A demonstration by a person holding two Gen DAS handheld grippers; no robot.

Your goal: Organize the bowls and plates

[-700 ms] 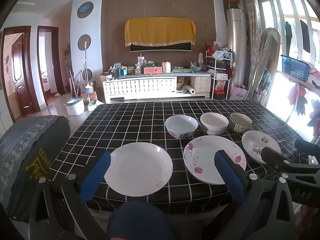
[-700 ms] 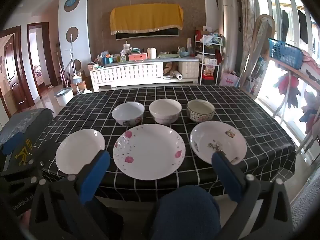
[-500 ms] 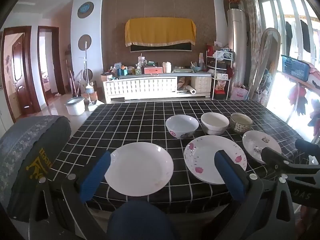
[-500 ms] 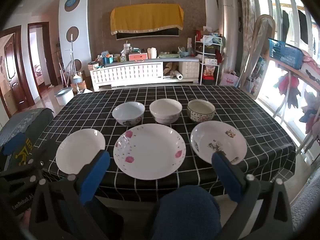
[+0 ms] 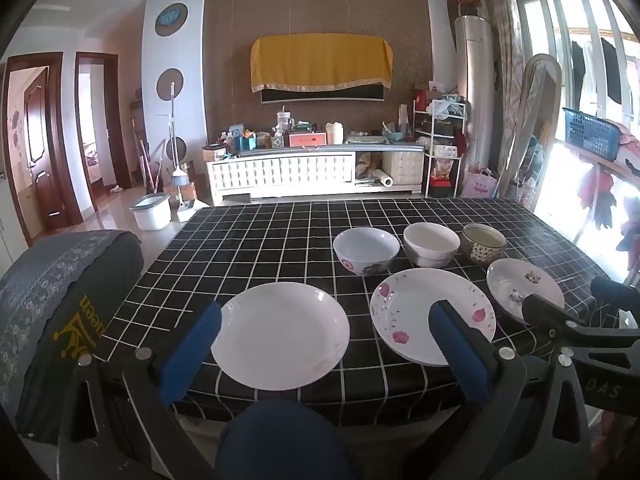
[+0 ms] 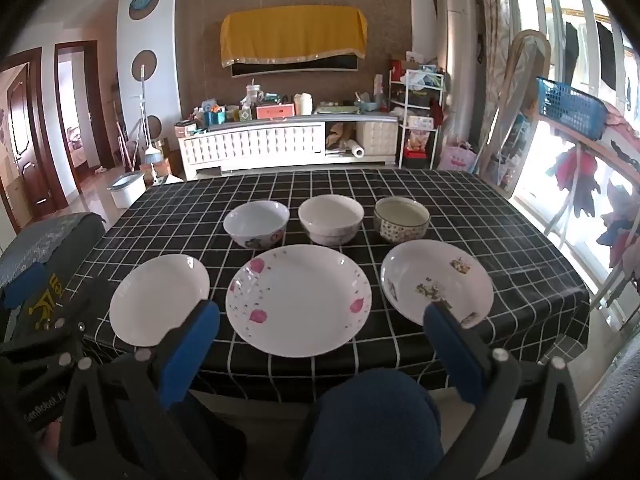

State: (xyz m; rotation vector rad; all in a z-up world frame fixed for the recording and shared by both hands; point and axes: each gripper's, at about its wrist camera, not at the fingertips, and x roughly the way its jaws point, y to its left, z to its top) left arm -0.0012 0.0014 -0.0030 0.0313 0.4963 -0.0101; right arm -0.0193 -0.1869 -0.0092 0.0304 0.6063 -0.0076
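Both claws hang just short of the near edge of the tabletop [image 6: 480,208], which wears a black cloth with a white grid. The left claw [image 5: 325,330] has its blue pads spread as wide as they go, with nothing between them. Straight ahead of it, near the table edge, lies a plain white plate [image 5: 280,334]. Off to its right lies a larger plate with pink flowers [image 5: 416,308], partly hidden behind the claw's right pad.

The right claw [image 6: 320,330] is spread just as wide and it too holds nothing. The flowered plate sits dead ahead of it, framed between its two pads but untouched. The plain white plate lies to the left of this claw, just beyond its left pad, and a third plate with small dark motifs [image 6: 436,280] lies to the right, its near rim hidden behind the right pad.

Farther out from both claws, behind the plates, three bowls stand upright in a row: a white bowl with a floral outside [image 6: 256,228], a plain white bowl [image 6: 331,218] and a patterned bowl with a darker rim [image 6: 401,218]. They stand close together without touching. A person's blue-clad knee [image 6: 372,424] shows below the right claw.
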